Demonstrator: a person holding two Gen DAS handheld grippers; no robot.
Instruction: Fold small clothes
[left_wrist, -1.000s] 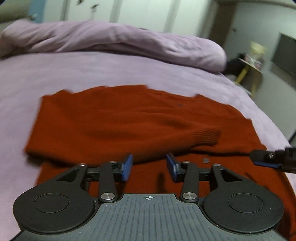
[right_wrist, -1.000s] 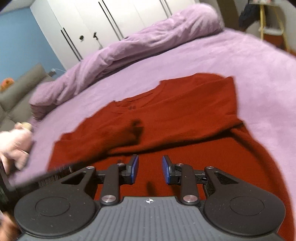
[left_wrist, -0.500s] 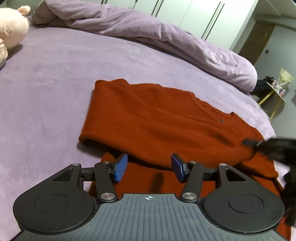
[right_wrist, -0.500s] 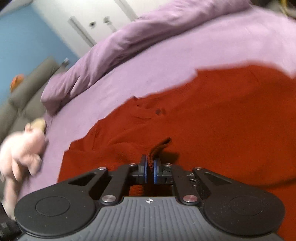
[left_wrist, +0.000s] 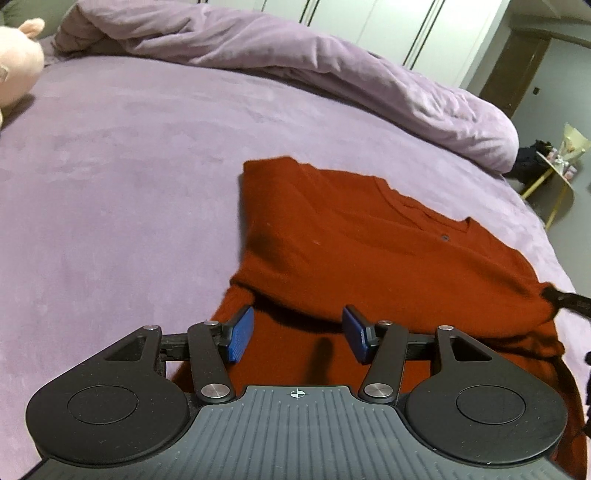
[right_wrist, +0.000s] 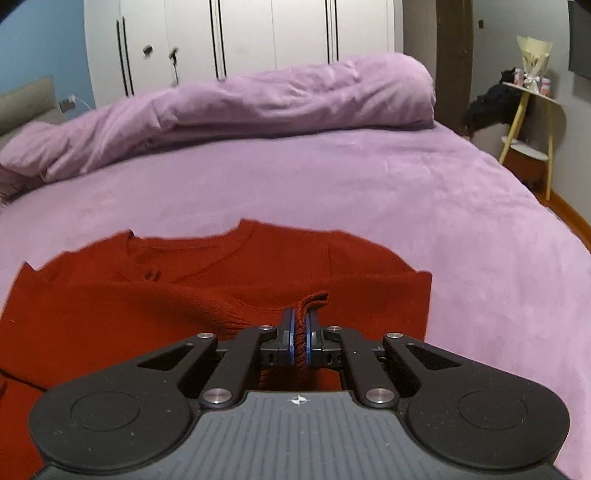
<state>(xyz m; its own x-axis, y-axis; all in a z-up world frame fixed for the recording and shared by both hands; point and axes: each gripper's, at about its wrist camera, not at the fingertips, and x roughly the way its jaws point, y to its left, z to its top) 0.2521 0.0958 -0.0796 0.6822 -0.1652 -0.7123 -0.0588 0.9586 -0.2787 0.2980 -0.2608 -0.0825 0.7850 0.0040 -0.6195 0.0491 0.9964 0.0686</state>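
The sweater (left_wrist: 369, 243) is plain rust red, ribbed at the cuff (right_wrist: 308, 301), on a plain lilac bed (left_wrist: 129, 184) with a matching lilac duvet (right_wrist: 258, 99). Both tongs (left_wrist: 297, 334) (right_wrist: 300, 339) are black with blue pads (left_wrist: 240, 334). The wardrobe (right_wrist: 258, 37) is white, the plush toy (left_wrist: 16, 62) pink

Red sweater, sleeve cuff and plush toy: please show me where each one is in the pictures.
red sweater (left_wrist: 369, 251): left wrist view, on the chest below the neckline.
sleeve cuff (right_wrist: 314, 300): right wrist view, on the ribbed edge above the shut tool.
plush toy (left_wrist: 16, 62): left wrist view, on its pink head at the left edge.
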